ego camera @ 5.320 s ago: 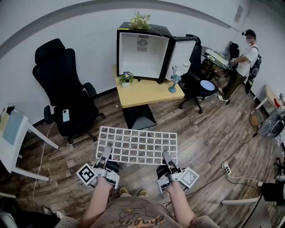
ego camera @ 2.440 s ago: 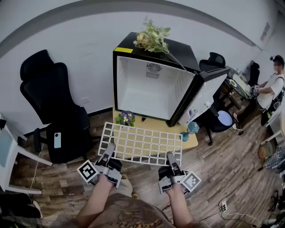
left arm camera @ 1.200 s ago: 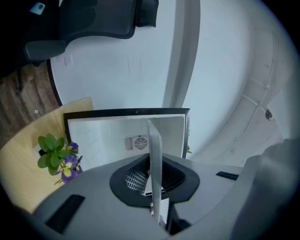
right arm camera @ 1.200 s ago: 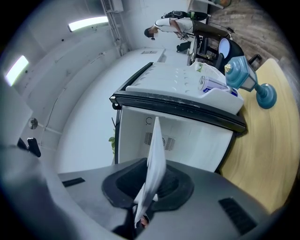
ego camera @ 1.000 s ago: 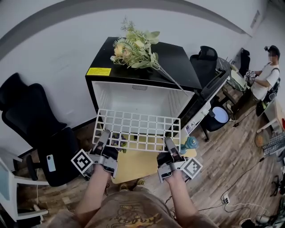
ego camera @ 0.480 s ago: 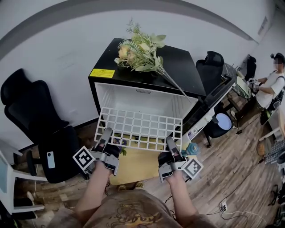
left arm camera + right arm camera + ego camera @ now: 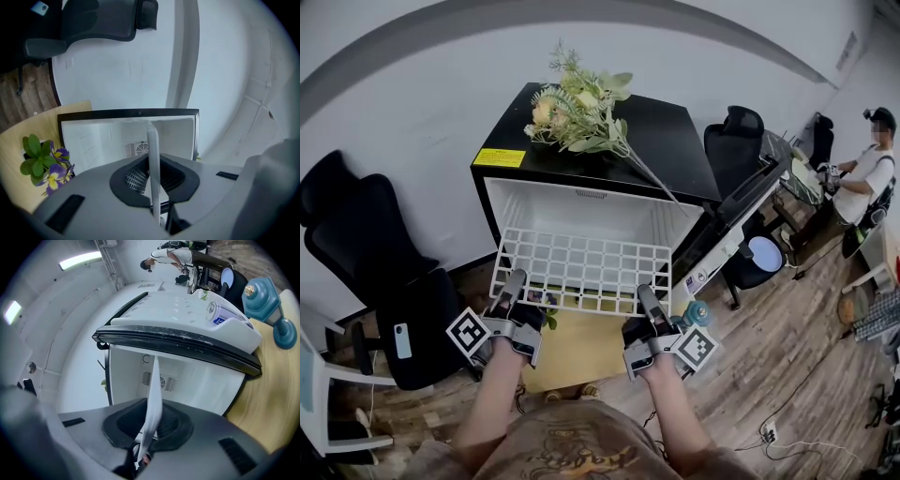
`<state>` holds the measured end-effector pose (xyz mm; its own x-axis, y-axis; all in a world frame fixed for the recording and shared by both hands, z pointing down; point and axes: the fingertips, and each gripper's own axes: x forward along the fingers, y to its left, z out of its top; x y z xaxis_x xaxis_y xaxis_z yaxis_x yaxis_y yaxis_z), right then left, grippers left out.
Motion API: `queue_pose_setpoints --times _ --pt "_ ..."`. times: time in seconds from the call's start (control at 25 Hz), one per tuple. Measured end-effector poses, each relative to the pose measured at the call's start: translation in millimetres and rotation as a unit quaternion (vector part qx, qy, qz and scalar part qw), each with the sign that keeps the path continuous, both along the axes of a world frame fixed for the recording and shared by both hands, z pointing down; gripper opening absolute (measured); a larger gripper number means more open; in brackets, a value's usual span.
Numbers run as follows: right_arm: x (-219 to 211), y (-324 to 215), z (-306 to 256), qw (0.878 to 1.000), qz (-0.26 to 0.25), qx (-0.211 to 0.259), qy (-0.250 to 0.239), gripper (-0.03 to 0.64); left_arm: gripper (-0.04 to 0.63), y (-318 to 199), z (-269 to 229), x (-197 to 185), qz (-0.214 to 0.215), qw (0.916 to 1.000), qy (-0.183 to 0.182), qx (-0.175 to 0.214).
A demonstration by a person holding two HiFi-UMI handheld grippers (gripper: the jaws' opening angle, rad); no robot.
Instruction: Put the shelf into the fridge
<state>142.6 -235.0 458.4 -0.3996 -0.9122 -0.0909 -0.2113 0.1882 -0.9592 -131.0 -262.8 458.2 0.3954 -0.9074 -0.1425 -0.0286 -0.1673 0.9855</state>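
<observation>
The left claw [image 7: 508, 289] and right claw [image 7: 645, 302] each clamped the shelf [image 7: 581, 270]. Its far edge reached the open fridge [image 7: 684, 155].

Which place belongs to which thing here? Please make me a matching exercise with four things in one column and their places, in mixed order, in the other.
Things
1. white wire shelf
2. bouquet
3. phone
4. teal bottle

Places
A. on the black chair
B. on top of the fridge
C. gripped by the left claw and the right claw
D. on the wooden table

Pairs: 1-C, 2-B, 3-A, 4-D
</observation>
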Motion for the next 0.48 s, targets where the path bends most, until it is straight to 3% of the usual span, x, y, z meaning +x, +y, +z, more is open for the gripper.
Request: queue_pose_setpoints --times 0.48 --pt "1.9 -5.0 8.2 1.0 0.003 -0.011 -0.009 0.019 0.049 -3.7 2.7 0.7 -0.002 1.0 -0.007 -0.003"
